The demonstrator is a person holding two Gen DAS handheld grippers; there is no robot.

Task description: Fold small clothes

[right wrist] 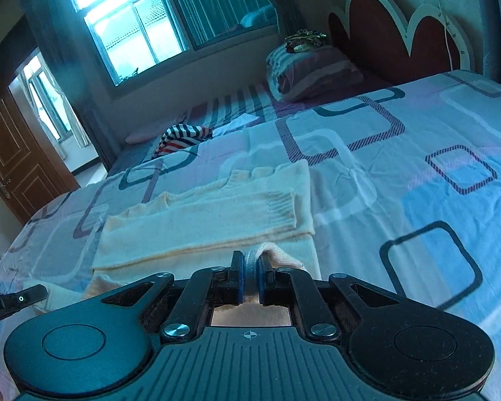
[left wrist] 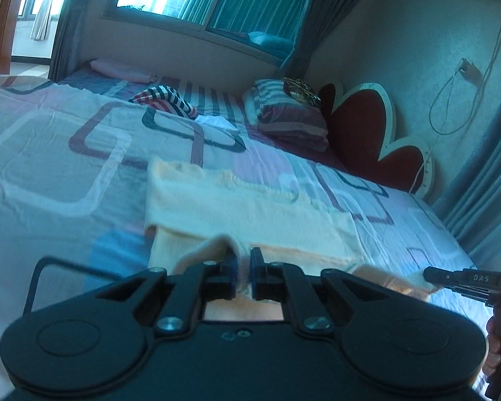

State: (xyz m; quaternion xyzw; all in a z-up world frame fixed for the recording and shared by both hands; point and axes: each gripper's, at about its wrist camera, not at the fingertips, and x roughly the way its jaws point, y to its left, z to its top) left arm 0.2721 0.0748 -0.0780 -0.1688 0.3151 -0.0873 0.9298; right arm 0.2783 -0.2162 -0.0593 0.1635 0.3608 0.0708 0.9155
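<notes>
A cream knitted sweater [left wrist: 243, 207] lies on the patterned bedspread [left wrist: 50, 153], its sleeves folded across the body. My left gripper [left wrist: 244, 260] is shut on the sweater's near hem, lifted off the bed. In the right wrist view the same sweater [right wrist: 210, 220] shows a ribbed cuff on top, and my right gripper [right wrist: 250, 267] is shut on another part of the near hem. The right gripper's tip [left wrist: 432, 275] also shows at the right edge of the left wrist view, pinching the cloth. The left gripper's tip [right wrist: 33, 292] shows at the lower left of the right wrist view.
A striped garment [left wrist: 170, 100] and a white cloth [left wrist: 217, 123] lie further up the bed. Folded bedding [left wrist: 290, 117] sits by the red headboard [left wrist: 367, 127]. A pink folded item [left wrist: 120, 68] lies below the window. A wooden door [right wrist: 13, 153] stands at left.
</notes>
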